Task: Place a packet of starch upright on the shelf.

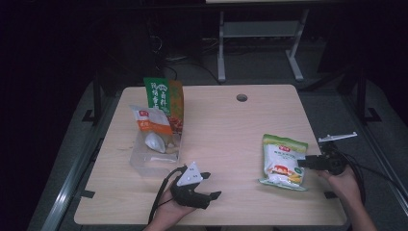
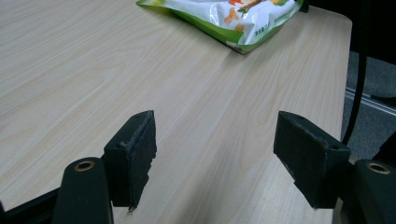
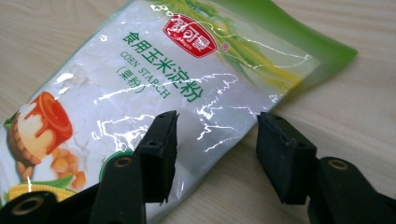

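So we count three packets on the table (image 1: 226, 125). Toward its left edge a clear tub (image 1: 153, 153) half hides an orange-white pouch (image 1: 153, 122), a green-orange bag (image 1: 165, 98) upright behind. Our left gripper (image 1: 208, 185) gapes wide near the front edge, holding nothing. By the right edge lies the corn starch bag (image 1: 283, 161), glossy white and green, the right gripper (image 3: 215, 154) open astride its edge.

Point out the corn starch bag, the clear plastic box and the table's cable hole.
corn starch bag (image 3: 154, 88): right gripper view, printed front.
clear plastic box (image 1: 144, 161): high view, near wall.
cable hole (image 1: 242, 97): high view, its centre.
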`<control>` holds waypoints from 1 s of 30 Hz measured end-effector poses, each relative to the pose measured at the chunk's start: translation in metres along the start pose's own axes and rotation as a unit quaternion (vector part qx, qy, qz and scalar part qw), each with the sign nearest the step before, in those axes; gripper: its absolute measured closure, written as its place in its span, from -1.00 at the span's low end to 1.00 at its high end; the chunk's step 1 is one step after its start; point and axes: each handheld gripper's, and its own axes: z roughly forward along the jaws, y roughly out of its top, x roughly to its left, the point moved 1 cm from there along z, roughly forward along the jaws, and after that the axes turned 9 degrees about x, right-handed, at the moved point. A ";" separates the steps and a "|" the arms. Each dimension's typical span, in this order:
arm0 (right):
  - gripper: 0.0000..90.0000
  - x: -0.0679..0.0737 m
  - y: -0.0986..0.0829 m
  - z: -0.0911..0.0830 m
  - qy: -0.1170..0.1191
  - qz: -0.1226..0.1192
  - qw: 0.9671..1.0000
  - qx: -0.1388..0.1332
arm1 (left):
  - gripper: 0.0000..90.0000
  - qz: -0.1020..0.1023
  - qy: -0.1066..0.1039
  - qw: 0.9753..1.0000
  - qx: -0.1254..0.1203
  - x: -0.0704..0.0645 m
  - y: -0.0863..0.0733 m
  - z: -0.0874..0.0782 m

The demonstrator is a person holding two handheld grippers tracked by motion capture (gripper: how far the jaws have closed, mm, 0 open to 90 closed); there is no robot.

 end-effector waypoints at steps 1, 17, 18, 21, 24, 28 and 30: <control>0.11 -0.002 -0.001 0.001 0.008 0.009 1.000 -0.002 | -0.35 0.001 0.000 1.000 0.001 0.000 0.000 0.000; 0.95 -0.004 -0.010 0.009 0.088 0.045 0.995 -0.017 | -0.35 0.002 -0.003 1.000 0.004 -0.003 0.000 0.003; 0.97 -0.002 -0.010 0.009 0.087 0.041 0.995 -0.022 | -0.35 0.001 -0.003 1.000 0.006 -0.003 0.000 0.003; 0.99 0.002 -0.011 0.005 0.074 0.033 0.996 -0.027 | -0.35 0.000 -0.004 1.000 0.007 -0.002 0.000 0.004; 0.99 0.007 -0.012 0.003 0.064 0.026 0.997 -0.029 | -0.35 -0.005 -0.007 1.000 0.006 -0.001 0.002 0.004; 1.00 0.014 -0.015 -0.001 0.067 0.016 0.997 -0.041 | -0.35 -0.015 -0.016 1.000 0.005 0.001 0.004 0.007; 1.00 0.018 -0.016 -0.003 0.067 0.011 0.997 -0.049 | -0.35 -0.018 -0.020 1.000 0.008 0.002 0.006 0.009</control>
